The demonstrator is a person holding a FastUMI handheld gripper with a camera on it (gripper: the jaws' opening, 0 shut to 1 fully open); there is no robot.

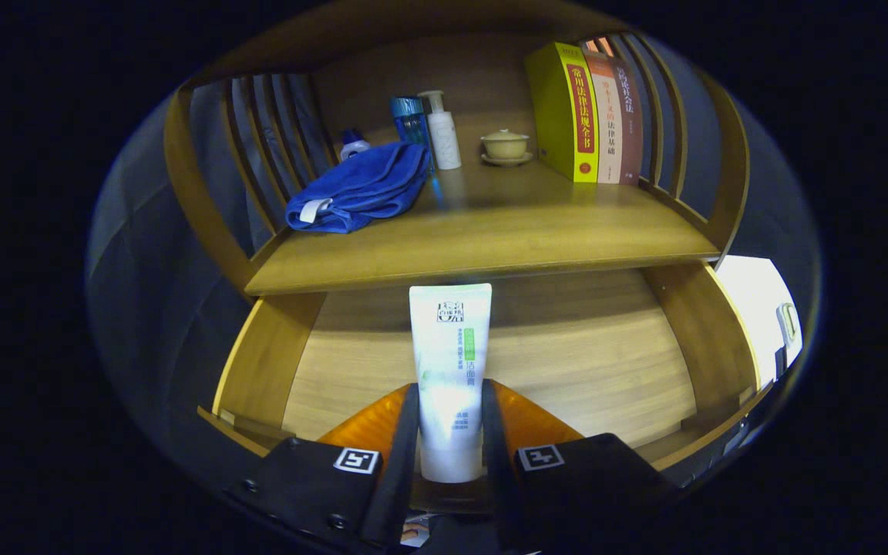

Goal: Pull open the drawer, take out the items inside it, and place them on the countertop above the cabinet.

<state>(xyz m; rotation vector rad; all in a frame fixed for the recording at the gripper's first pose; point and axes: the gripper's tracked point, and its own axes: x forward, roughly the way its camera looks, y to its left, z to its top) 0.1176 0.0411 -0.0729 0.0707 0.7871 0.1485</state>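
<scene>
Your gripper (450, 432) is pinching the white facial cleanser tube (450, 362) between both fingers, holding it over the open drawer (567, 362); the surface (490, 231) is lying beyond.

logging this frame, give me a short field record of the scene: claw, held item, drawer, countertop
claw: claw shut on tube
held item: white tube, upright between the fingers, above the drawer
drawer: drawer pulled open, wooden floor bare where seen
countertop: countertop holds blue towel, pump bottle, blue bottle, lidded cup, three books
task stage: tube not yet set on countertop
</scene>
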